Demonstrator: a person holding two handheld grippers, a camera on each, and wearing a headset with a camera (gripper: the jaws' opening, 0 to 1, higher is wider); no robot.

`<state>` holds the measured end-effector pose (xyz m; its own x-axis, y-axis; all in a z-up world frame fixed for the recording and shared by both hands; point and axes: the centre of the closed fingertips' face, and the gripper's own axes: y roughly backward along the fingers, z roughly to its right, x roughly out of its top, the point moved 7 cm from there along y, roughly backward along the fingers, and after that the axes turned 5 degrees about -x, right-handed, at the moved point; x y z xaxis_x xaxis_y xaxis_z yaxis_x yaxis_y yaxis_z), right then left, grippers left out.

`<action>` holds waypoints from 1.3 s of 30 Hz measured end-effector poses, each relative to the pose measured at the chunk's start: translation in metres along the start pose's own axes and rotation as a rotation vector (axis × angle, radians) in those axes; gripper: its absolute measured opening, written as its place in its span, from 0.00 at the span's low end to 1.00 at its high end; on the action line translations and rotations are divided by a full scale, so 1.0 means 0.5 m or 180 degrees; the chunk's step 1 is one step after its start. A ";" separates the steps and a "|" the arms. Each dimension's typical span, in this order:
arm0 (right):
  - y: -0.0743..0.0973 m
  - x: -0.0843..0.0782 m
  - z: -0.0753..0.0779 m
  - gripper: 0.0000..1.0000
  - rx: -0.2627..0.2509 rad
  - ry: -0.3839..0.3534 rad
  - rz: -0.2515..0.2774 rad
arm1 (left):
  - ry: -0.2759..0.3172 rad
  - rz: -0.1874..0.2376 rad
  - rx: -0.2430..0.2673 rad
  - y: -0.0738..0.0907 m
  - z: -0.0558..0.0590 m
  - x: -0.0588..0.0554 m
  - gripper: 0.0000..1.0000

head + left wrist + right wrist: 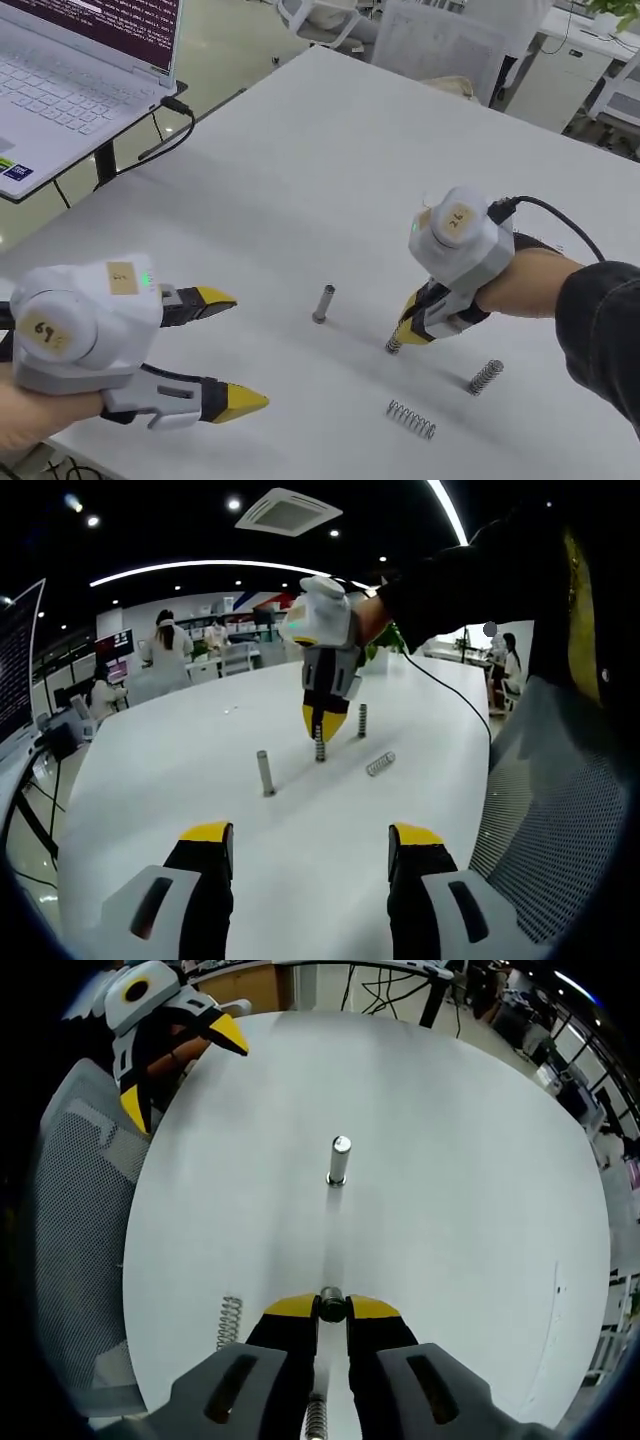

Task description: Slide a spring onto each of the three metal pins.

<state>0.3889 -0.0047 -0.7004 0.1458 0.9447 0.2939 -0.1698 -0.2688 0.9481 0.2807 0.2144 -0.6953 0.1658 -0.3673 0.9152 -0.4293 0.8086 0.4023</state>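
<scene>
Spring (pixel 393 345) on pin (pixel 332 1305), pinched between narrow right gripper (pixel 410 328) jaws — a tilt could topple both; left gripper (pixel 310 842) jaws wide.

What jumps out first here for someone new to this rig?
The right gripper is right of centre on the white table, its jaws closed on a spring-covered pin. Just left of it a bare pin stands upright, and a loose spring lies nearer the person. The left gripper hangs open at lower left.
</scene>
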 end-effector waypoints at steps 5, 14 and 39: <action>-0.001 0.000 0.000 0.09 0.0001 -0.0007 0.0009 | -0.0002 -0.0004 -0.0007 -0.001 0.001 0.001 0.58; 0.002 0.000 -0.001 0.13 -0.0014 -0.0025 0.0041 | -0.0018 -0.0024 -0.0028 -0.003 0.006 0.004 0.57; 0.081 -0.017 -0.008 0.19 -0.0240 -0.0216 0.0324 | -0.0167 -0.0056 -0.0204 -0.027 0.016 0.034 0.56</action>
<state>0.3767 -0.0227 -0.6648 0.1893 0.8976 0.3980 -0.2593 -0.3452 0.9020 0.2821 0.1934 -0.6854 0.1254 -0.4040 0.9061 -0.3686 0.8290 0.4206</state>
